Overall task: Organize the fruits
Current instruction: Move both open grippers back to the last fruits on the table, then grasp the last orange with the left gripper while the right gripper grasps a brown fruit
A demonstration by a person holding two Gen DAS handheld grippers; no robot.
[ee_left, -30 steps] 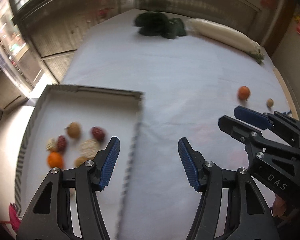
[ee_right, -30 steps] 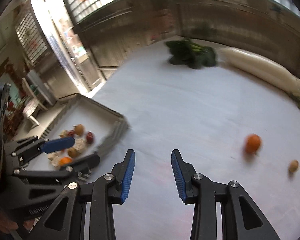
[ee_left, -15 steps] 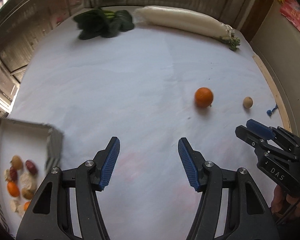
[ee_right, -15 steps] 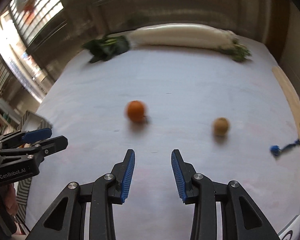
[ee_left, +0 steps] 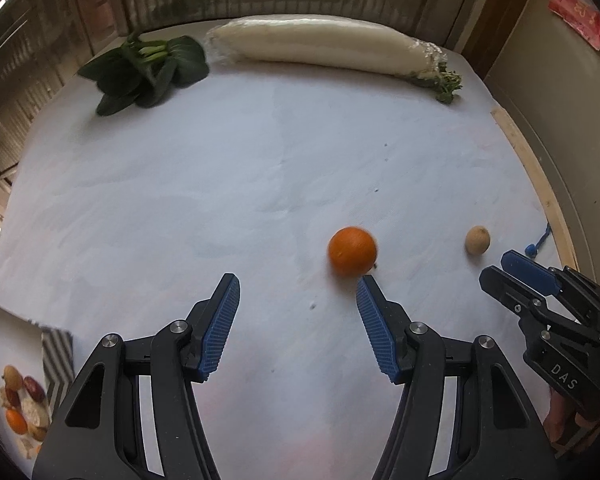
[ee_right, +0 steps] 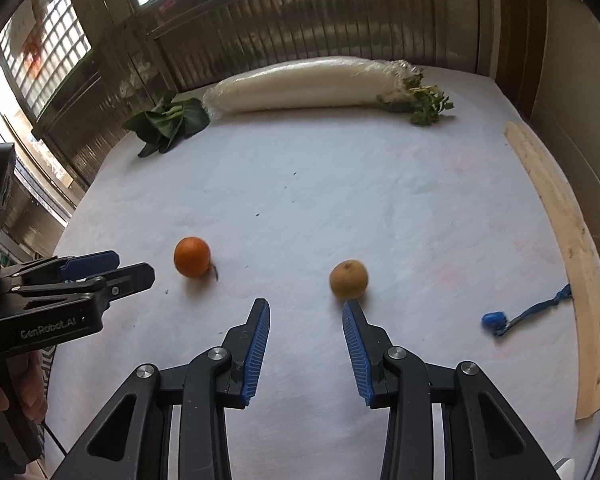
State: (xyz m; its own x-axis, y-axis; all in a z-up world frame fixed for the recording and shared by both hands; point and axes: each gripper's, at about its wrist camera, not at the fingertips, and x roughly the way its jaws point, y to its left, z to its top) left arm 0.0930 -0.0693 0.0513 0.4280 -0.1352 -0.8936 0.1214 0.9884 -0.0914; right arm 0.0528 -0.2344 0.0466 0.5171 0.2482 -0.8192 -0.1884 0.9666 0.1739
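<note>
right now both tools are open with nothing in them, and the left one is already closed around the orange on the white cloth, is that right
Not quite. The left tool is open and has not closed on the orange: in the left wrist view the fruit lies free on the white cloth, just beyond the tip of one finger. The rest holds: the right tool is also open and empty, just short of the small brown fruit.

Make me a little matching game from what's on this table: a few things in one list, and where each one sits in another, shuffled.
Things:
1. orange
2. brown fruit
3. white radish
4. blue cord

Places:
a. along the far edge, beside the leafy greens
b. just ahead of the open left gripper
c. near the wooden strip at the right edge
d. just ahead of the open right gripper

Pairs: 1-b, 2-d, 3-a, 4-c
</note>
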